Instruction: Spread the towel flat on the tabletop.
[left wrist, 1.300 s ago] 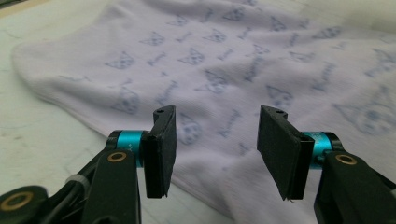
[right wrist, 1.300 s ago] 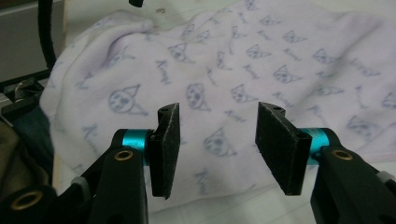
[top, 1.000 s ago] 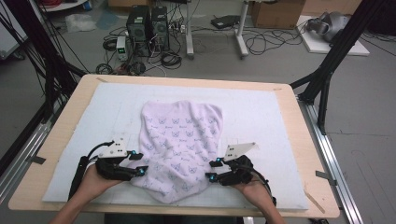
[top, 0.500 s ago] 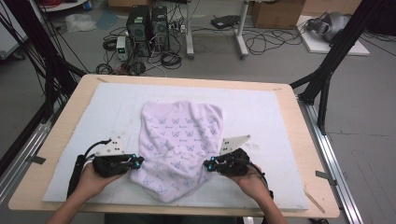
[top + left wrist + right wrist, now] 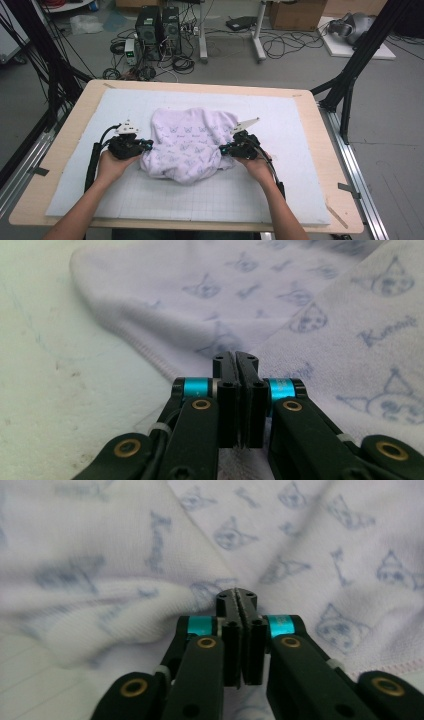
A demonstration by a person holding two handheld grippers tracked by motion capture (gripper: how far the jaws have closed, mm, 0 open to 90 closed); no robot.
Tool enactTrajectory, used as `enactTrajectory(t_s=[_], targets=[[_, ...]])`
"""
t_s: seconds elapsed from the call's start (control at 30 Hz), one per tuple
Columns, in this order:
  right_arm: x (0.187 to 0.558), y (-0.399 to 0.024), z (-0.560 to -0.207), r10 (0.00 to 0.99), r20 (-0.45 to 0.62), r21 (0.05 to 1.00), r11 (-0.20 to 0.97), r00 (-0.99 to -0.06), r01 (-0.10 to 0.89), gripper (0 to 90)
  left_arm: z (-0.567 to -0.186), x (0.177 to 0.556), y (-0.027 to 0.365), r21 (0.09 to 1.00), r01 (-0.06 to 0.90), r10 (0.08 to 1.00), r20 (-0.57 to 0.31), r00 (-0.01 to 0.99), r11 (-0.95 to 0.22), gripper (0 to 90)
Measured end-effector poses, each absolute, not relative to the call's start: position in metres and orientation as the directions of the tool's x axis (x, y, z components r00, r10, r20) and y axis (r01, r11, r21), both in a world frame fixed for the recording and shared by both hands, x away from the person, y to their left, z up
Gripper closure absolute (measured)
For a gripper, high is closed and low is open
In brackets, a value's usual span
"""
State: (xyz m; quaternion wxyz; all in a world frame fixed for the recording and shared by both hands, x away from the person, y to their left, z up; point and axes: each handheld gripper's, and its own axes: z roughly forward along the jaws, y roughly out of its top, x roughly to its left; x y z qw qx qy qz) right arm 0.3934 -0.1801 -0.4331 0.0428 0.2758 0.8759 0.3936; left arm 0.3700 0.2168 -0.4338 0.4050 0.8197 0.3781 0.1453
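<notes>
A lavender towel (image 5: 192, 140) printed with small cat faces lies bunched in the middle of the white mat (image 5: 290, 125). My left gripper (image 5: 148, 145) is at the towel's left edge and is shut on a fold of the cloth. My right gripper (image 5: 223, 149) is at the towel's right edge, also shut on the cloth. In the left gripper view the left gripper (image 5: 235, 356) has its jaws pressed together over the towel (image 5: 310, 305) hem. In the right gripper view the right gripper (image 5: 237, 594) pinches a ridge of the towel (image 5: 300, 540).
The mat covers a wooden table (image 5: 75, 107) with bare mat all round the towel. Black frame posts (image 5: 350, 80) stand at the table's far corners. Computers and cables (image 5: 160, 30) sit on the floor beyond.
Both grippers' jaws closed on the towel's side edges. Both hands then moved away from the person, carrying the towel's near part with them, so the towel now lies shorter and bunched.
</notes>
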Motion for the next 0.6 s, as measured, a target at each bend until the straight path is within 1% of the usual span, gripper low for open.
enactTrajectory(t_s=[0.1, 0.17, 0.3, 0.4, 0.5, 0.6], targets=[[0.398, -0.18, -0.439, 0.519, 0.177, 0.712, 0.519, -0.836, 0.473, 89.5, -0.437, 0.373, 0.219, 0.775, 0.514, 0.744, -0.087, 0.663, -0.367, 85.2], [0.395, -0.179, -0.434, 0.507, 0.162, 0.726, 0.52, -0.847, 0.45, 89.2, -0.433, 0.371, 0.221, 0.791, 0.498, 0.738, -0.089, 0.669, -0.356, 77.8], [0.385, -0.185, -0.416, 0.509, 0.126, 0.781, 0.478, -0.852, 0.401, 83.7, -0.421, 0.364, 0.228, 0.817, 0.475, 0.733, -0.097, 0.673, -0.328, 68.6], [0.371, -0.191, -0.403, 0.481, 0.123, 0.805, 0.464, -0.868, 0.371, 78.8, -0.407, 0.354, 0.233, 0.831, 0.446, 0.712, -0.089, 0.697, -0.333, 65.2], [0.352, -0.192, -0.394, 0.441, 0.085, 0.821, 0.478, -0.893, 0.314, 73.1, -0.398, 0.339, 0.233, 0.839, 0.411, 0.68, -0.068, 0.73, -0.357, 62.4], [0.336, -0.189, -0.389, 0.414, 0.068, 0.798, 0.524, -0.908, 0.298, 67.1, -0.395, 0.323, 0.231, 0.851, 0.384, 0.654, -0.065, 0.754, -0.358, 60.6]])
